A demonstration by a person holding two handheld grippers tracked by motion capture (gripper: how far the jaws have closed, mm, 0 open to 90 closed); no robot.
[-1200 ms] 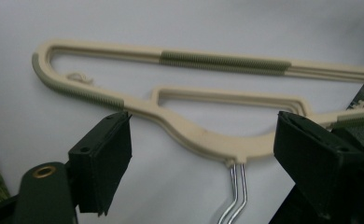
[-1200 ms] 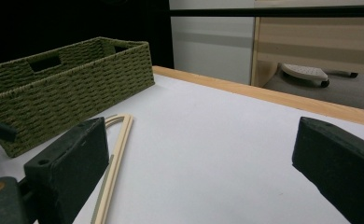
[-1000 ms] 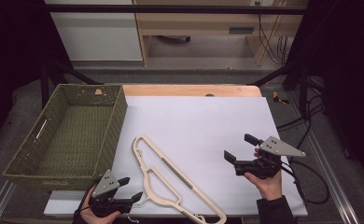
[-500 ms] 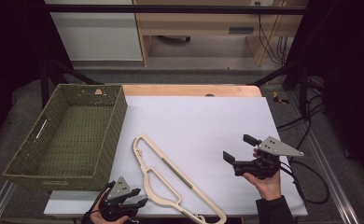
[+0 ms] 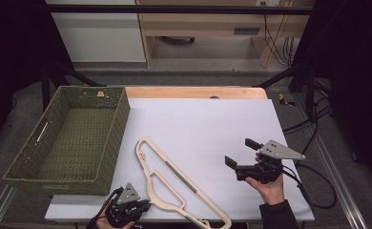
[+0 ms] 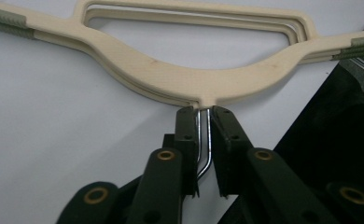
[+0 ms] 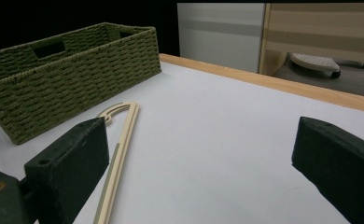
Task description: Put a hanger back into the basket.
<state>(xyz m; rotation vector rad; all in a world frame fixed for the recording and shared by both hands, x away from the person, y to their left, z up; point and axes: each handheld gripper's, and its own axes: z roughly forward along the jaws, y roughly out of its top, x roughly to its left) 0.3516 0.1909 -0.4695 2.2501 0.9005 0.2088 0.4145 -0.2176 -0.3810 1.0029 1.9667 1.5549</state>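
A stack of cream hangers (image 5: 151, 177) with green grip strips lies slantwise on the white table, its metal hook (image 6: 203, 140) at the front edge. My left gripper (image 5: 145, 206) sits at that front edge. In the left gripper view its jaws (image 6: 204, 114) have just been closing, and the pads now press on the thin hook wires just below the hanger's neck (image 6: 189, 79). My right gripper (image 5: 239, 151) hovers open over the table's right part, jaws wide apart (image 7: 201, 144) with nothing between them. One hanger arm (image 7: 119, 140) lies ahead of it to the left.
A green woven basket (image 5: 119, 124) stands empty on the left side of the table and also shows in the right gripper view (image 7: 77, 88). A wooden strip (image 5: 193, 92) runs along the table's far edge. Dark frame bars flank both sides.
My left gripper slid a little right and down along the front edge to the hanger's hook, and its jaws went from open to closed around the hook. The right gripper stayed put.
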